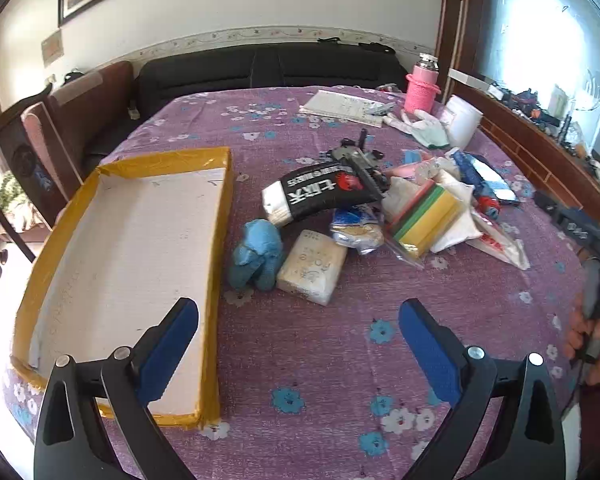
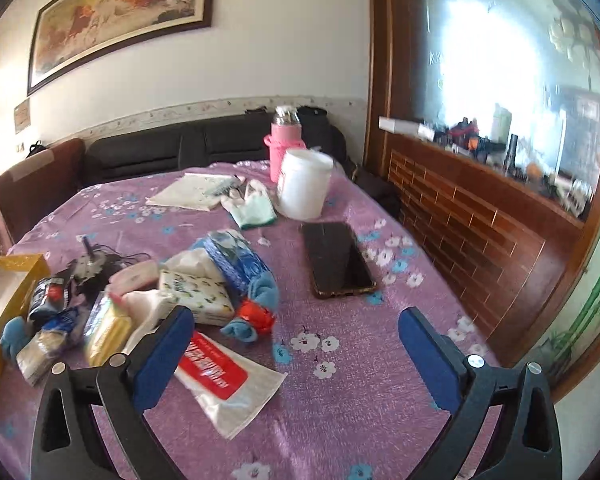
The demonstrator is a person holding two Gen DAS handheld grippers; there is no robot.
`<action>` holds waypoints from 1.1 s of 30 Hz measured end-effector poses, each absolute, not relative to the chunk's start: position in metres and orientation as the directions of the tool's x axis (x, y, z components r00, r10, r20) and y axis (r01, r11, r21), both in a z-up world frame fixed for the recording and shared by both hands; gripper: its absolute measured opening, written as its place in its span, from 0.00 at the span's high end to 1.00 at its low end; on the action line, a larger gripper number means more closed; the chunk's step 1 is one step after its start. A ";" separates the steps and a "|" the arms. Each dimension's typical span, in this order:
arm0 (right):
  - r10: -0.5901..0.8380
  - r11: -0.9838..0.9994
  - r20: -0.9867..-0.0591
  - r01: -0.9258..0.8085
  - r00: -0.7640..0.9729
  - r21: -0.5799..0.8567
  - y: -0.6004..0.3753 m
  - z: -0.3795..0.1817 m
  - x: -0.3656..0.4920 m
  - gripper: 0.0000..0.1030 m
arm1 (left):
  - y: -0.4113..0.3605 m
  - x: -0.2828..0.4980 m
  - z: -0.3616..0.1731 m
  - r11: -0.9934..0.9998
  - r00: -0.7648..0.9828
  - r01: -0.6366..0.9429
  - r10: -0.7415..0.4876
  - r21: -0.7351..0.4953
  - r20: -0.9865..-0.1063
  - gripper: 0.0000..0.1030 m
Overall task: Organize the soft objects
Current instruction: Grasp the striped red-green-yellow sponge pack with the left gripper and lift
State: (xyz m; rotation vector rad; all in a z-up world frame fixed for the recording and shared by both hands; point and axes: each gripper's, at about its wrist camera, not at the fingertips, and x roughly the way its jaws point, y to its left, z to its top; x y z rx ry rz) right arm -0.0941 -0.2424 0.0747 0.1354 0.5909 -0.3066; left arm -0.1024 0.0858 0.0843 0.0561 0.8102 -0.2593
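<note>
The left gripper [image 1: 298, 344] hovers low over the purple cloth [image 1: 320, 360], its blue fingers [image 1: 170, 344] spread wide and holding nothing; its left finger overlaps the near end of the tray [image 1: 24, 288], a shallow white box edged in yellow tape that lies on the cloth to the left. Just beyond the gripper, right of the tray, sits a blue plush toy [image 1: 256, 254], touching a wrapped soap bar [image 1: 312, 266]. Behind these lies the pile of soft things: a black packet [image 1: 320, 194], a bagged stack of coloured sponges [image 1: 426, 212] and white pouches. The right gripper [image 2: 296, 356] is likewise spread and empty, above the cloth [image 2: 340, 400] at the pile's right edge; its left finger [image 2: 164, 352] covers part of a clear bag with a red label [image 2: 228, 376]. Past that lie a tissue pack [image 2: 198, 294], a blue wrapped roll [image 2: 236, 262] and a blue toy with red [image 2: 256, 308]. A phone [image 2: 338, 258] lies flat to the right, apart from the pile. Farther back stand a white tub [image 2: 304, 188], a pink bottle [image 2: 284, 144], a glove [image 2: 252, 204] and papers [image 2: 196, 190].
</note>
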 end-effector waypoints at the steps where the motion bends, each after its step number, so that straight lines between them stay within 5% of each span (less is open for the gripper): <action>1: -0.228 0.943 -0.582 0.326 0.780 0.068 -0.252 0.067 -0.091 0.00 | 0.084 -0.101 0.086 0.962 0.648 0.264 -0.229 -0.068 -0.726 0.02; 4: -0.226 0.918 -0.591 0.372 0.775 0.137 -0.275 0.047 -0.098 0.00 | 0.072 -0.097 0.089 0.941 0.618 0.323 -0.290 -0.100 -0.731 0.02; 9: -0.184 0.873 -0.575 0.401 0.797 0.277 -0.298 0.044 -0.109 0.00 | 0.007 -0.081 0.090 0.891 0.606 0.453 -0.292 0.020 -0.740 0.04; 13: -0.156 0.875 -0.591 0.388 0.792 0.289 -0.299 0.040 -0.104 0.00 | -0.036 -0.053 0.081 0.846 0.559 0.530 -0.303 0.051 -0.772 0.30; 20: -0.152 0.903 -0.594 0.355 0.790 0.241 -0.286 0.041 -0.101 0.00 | -0.082 0.001 0.043 0.804 0.496 0.575 -0.192 0.154 -0.847 0.37; 22: -0.151 0.904 -0.595 0.354 0.789 0.240 -0.286 0.040 -0.100 0.00 | -0.083 0.005 0.037 0.800 0.460 0.585 -0.191 0.134 -0.867 0.64; 30: -0.125 0.890 -0.611 0.360 0.782 0.279 -0.293 0.035 -0.097 0.00 | -0.052 -0.066 0.066 0.793 0.459 0.607 -0.298 0.050 -0.837 0.63; 33: -0.118 0.891 -0.617 0.357 0.778 0.281 -0.293 0.034 -0.095 0.00 | -0.045 -0.083 0.048 0.793 0.436 0.607 -0.273 0.057 -0.857 0.50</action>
